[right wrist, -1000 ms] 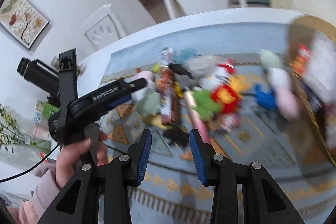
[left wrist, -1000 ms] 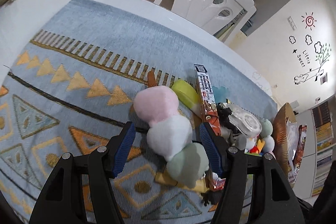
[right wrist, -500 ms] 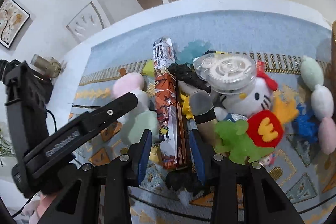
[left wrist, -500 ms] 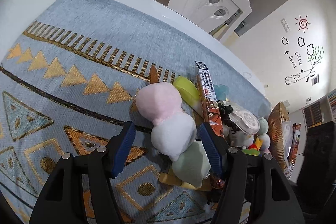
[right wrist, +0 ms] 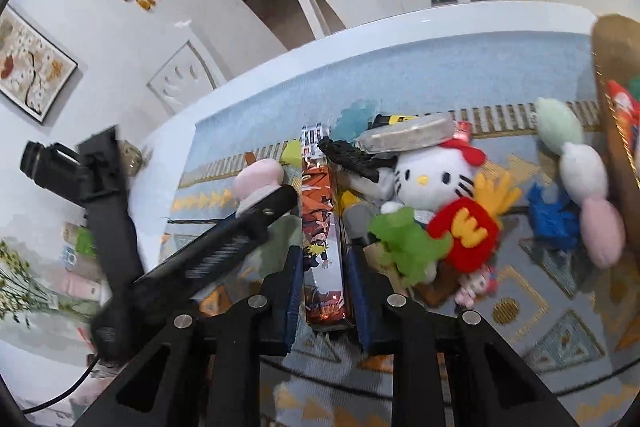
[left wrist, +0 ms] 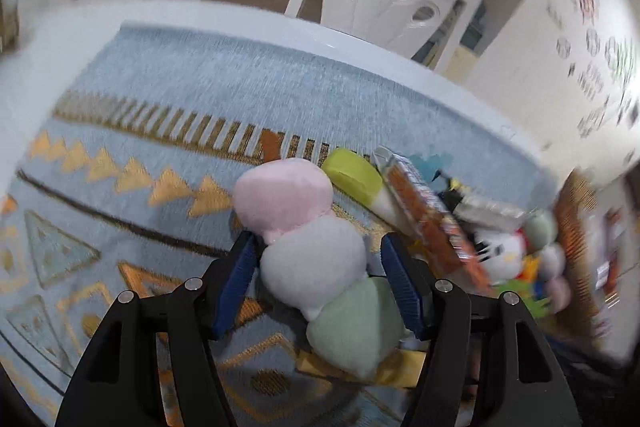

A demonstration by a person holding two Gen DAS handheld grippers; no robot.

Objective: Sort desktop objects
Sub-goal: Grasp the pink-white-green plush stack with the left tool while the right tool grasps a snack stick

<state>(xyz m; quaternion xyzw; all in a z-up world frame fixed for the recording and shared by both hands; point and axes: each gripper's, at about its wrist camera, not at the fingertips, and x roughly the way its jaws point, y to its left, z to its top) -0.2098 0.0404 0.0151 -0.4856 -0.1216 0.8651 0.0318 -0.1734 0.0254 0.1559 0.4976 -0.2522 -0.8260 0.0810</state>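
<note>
Bare blue mat (left wrist: 208, 83) leftward on white counter (left wrist: 248, 23). Left tongs (left wrist: 320, 279) wide, straddling dango plush (left wrist: 316, 247). Right tongs (right wrist: 324, 267) narrow, flanking orange box (right wrist: 322, 227).

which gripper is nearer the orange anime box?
Right. The right gripper straddles the orange anime box, a finger along each long side. The left gripper sits around the three-ball plush, beside the box.
</note>
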